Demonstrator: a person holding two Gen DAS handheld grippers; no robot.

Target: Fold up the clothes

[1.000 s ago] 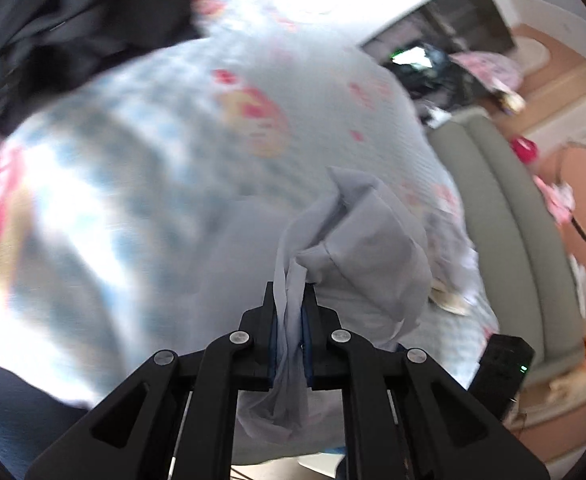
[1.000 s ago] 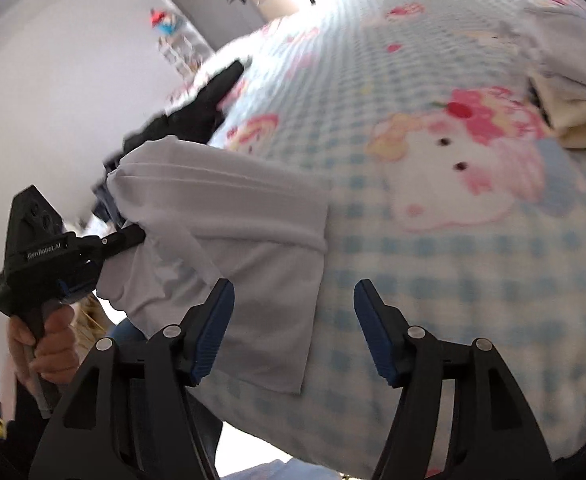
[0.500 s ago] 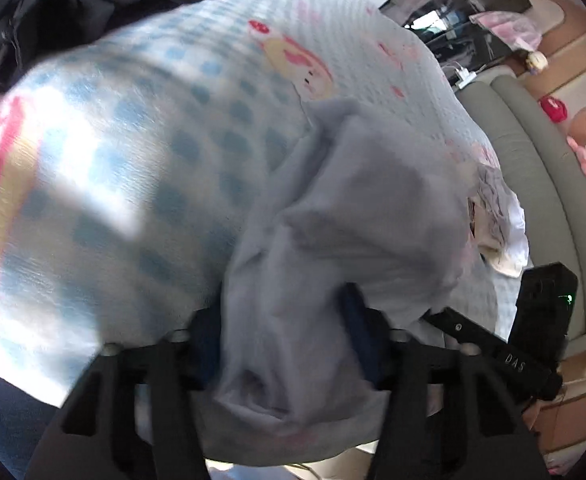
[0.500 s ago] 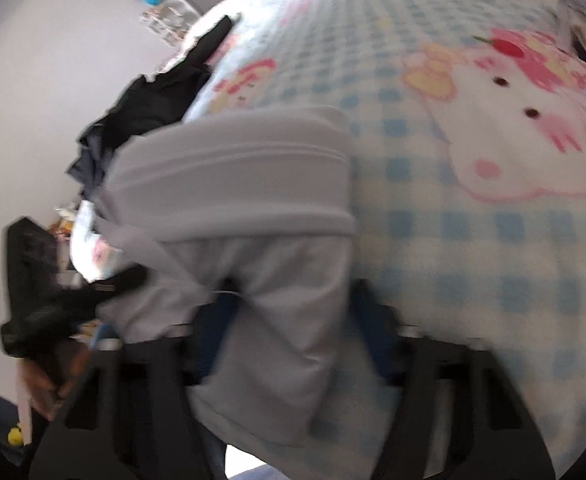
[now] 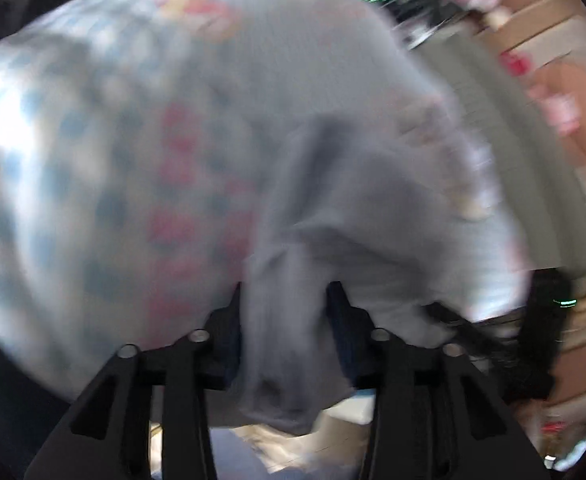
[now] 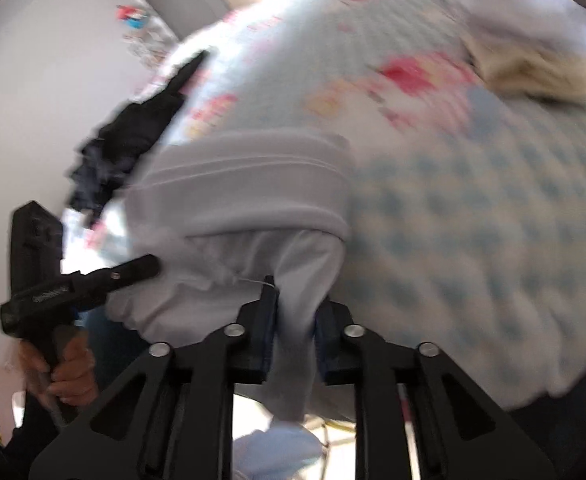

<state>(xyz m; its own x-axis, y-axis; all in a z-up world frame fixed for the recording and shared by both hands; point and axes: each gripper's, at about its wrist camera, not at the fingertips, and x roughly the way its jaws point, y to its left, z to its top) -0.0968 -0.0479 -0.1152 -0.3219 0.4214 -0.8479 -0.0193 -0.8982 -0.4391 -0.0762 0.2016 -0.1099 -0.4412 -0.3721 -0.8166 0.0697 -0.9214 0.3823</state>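
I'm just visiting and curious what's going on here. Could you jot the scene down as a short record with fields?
Surface: bed cover, blue checks, cartoon prints
Garment: pale grey garment, partly folded at the bed's near edge
Left hand-held gripper: just opening, garment between its fingers
Right hand-held gripper: just closing on the garment's hanging edge
Elsewhere on the bed: dark clothes, cream cloth
Picture: blurred

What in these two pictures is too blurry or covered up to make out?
- Left wrist view: motion blur smears the bedspread; its cartoon prints are unreadable.
- Left wrist view: the grey garment hangs between the left gripper fingers; contact unclear.
- Right wrist view: the garment's lower end drops behind the right gripper.
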